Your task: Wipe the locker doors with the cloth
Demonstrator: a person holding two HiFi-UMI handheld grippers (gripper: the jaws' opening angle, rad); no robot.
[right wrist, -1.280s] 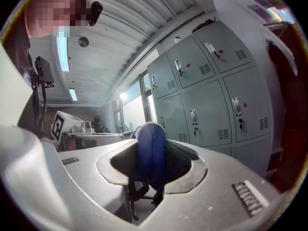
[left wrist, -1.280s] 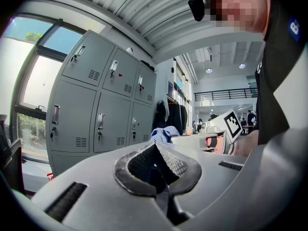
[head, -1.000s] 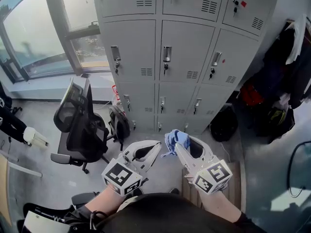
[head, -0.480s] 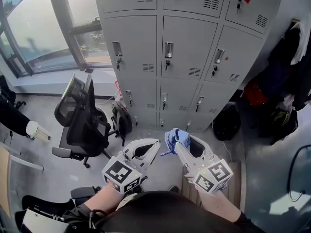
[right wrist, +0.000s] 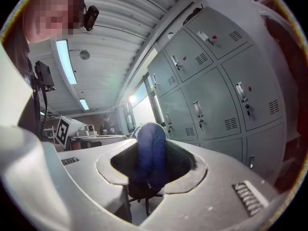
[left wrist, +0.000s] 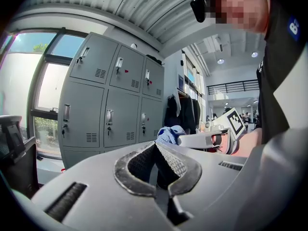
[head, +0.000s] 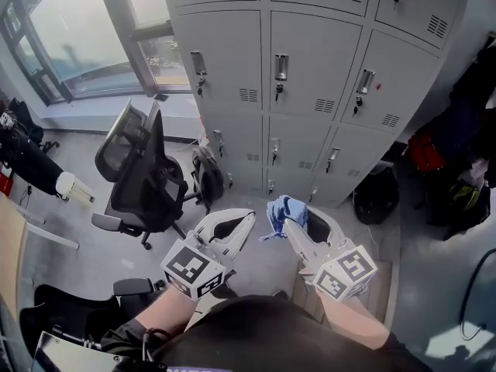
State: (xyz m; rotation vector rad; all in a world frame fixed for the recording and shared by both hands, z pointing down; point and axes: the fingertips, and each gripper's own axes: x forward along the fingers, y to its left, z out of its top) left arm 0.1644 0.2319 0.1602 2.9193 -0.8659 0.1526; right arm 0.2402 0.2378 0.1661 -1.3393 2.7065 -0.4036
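Note:
Grey locker doors (head: 314, 60) stand in rows ahead of me, also seen as the lockers (left wrist: 113, 109) in the left gripper view and lockers (right wrist: 216, 95) in the right gripper view. My right gripper (head: 288, 222) is shut on a bunched blue cloth (head: 284, 210), which fills its jaws in the right gripper view as the cloth (right wrist: 150, 153). My left gripper (head: 246, 217) is shut with nothing in it, its tips meeting; the cloth (left wrist: 169, 134) shows beyond it. Both grippers hang low, well short of the lockers.
A black office chair (head: 139, 173) stands left of the lockers, a dark backpack (head: 208, 178) leans at their base. Another black bag (head: 378, 194) sits at the right, with hanging coats (head: 473, 122) beyond. Large windows (head: 77, 29) fill the left wall.
The view has shifted so the lockers sit further right and lower. Both grippers hold nearly the same pose, the right one still gripping the cloth.

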